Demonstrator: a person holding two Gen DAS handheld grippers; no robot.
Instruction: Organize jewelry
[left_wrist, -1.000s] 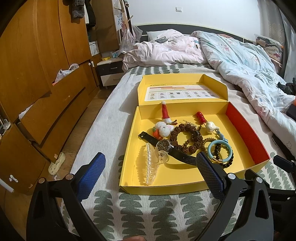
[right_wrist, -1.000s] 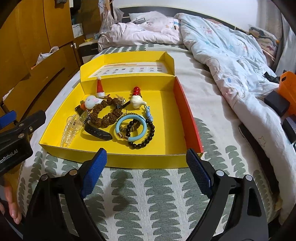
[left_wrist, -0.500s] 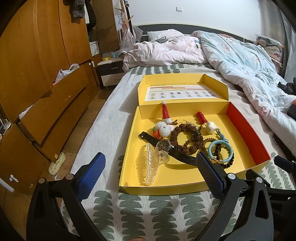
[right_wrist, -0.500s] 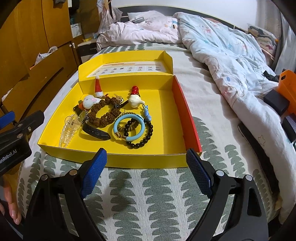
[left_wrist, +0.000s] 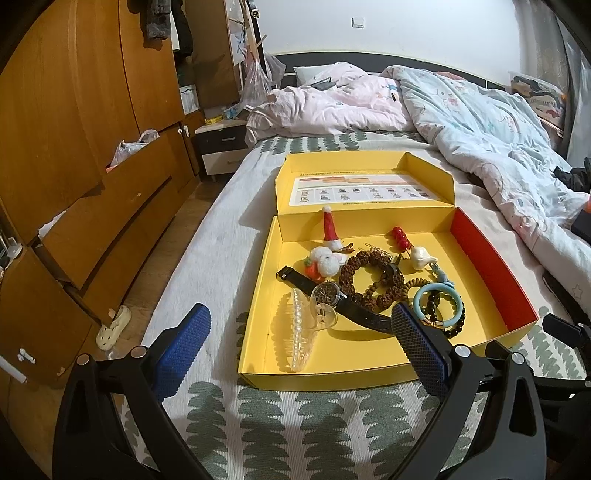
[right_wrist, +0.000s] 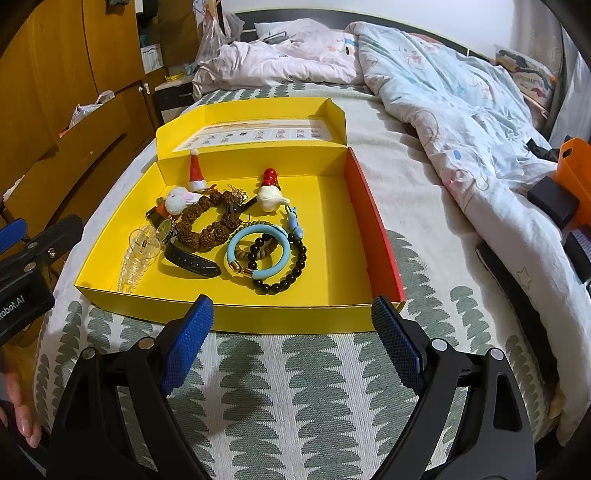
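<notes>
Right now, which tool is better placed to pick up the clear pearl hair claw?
Probably the left tool: open, and the pearl hair claw lies directly ahead between its fingers. From the right tool it sits far left.

left wrist: box's near-left, angled down | right wrist: near-right | shared: yellow box (left_wrist: 332, 376) (right_wrist: 295, 317)

Read only white lettering, cut off at the frame edge, "obot.AI", on the black body of the left gripper (right_wrist: 22, 291). Printed sheet inside the yellow box's lid (right_wrist: 258, 133) too small to make out.
</notes>
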